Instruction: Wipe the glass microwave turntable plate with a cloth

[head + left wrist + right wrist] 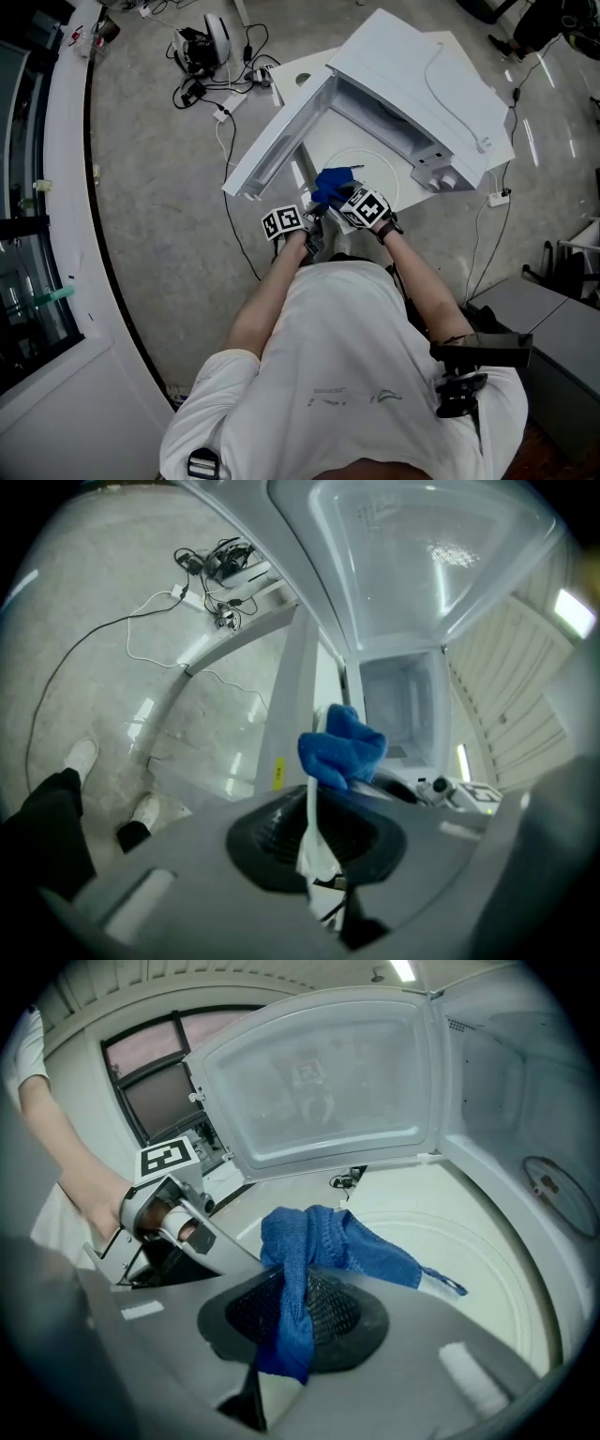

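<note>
Shoulders and back in a white T-shirt (347, 375) fill the head view from 5 to 7 o'clock, and both forearms reach up to the centre. There the left gripper (315, 221) and the right gripper (336, 201) meet at a blue cloth (330, 184); their tips are too small and crowded to read in this view. Just past them, toward 1 o'clock, the glass plate (377, 169) shows only as a faint pale ring at the mouth of a white microwave (422, 84). The microwave's door (279, 142) stands open toward 10 o'clock. Whether the plate lies fully inside cannot be told. Cables (202, 66) tangle on the floor at 11 o'clock.

In the left gripper view, the jaws are pinched together on a thin pale edge, the rim of the plate (311, 822) seen edge-on. It runs up toward 12 o'clock until the cloth (342, 747) hides it. Behind the cloth, at 1 o'clock, the microwave's cavity (398, 700) is washed out and shows nothing inside. Shoes (80, 757) stand on the floor at 9 o'clock.

In the right gripper view, the jaws are clamped on a bunched fold of the cloth (314, 1241). The rest of it spills toward 3 o'clock onto the plate (478, 1260), a wide pale disc whose near edge is cut off by the gripper's own body. The left gripper enters at 9 o'clock, and where it meets the plate is hidden behind the cloth.
</note>
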Tool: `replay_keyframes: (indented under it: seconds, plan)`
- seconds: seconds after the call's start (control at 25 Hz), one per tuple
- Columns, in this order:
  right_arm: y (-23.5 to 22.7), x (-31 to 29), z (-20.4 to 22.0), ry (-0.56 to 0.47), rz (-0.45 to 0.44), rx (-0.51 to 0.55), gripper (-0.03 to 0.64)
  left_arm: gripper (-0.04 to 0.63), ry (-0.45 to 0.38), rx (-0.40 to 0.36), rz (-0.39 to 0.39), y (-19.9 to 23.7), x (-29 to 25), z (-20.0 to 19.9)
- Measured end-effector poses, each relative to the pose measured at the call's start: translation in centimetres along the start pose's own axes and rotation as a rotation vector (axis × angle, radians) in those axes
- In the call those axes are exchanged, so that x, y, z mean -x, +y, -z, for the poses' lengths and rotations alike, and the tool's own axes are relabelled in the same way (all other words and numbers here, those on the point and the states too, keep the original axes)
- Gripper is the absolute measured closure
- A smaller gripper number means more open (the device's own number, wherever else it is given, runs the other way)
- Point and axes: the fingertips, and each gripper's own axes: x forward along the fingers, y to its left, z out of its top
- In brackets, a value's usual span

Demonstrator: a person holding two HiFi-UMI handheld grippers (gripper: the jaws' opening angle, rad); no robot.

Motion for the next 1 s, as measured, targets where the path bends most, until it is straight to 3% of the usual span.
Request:
replay_keyframes:
  seconds: [0.28,0.72,1.0]
  plan:
    - [1.8,1.5,2.8,-0.04,0.004,-0.058,0.546,0.569,0.002,0.021,-0.009,0.3,0.1,0.3]
    - [3.6,4.8,9.0,0.036,-0.035,-0.035,0.546,0.566,-0.011,0.042,-0.015,0.6,-0.3,0.3]
    - [-2.1,9.6,12.9,-0.026,0.127,-0.244,0.546,0.568,0.018,0.025,0.004,-0.4,-0.8,0.7]
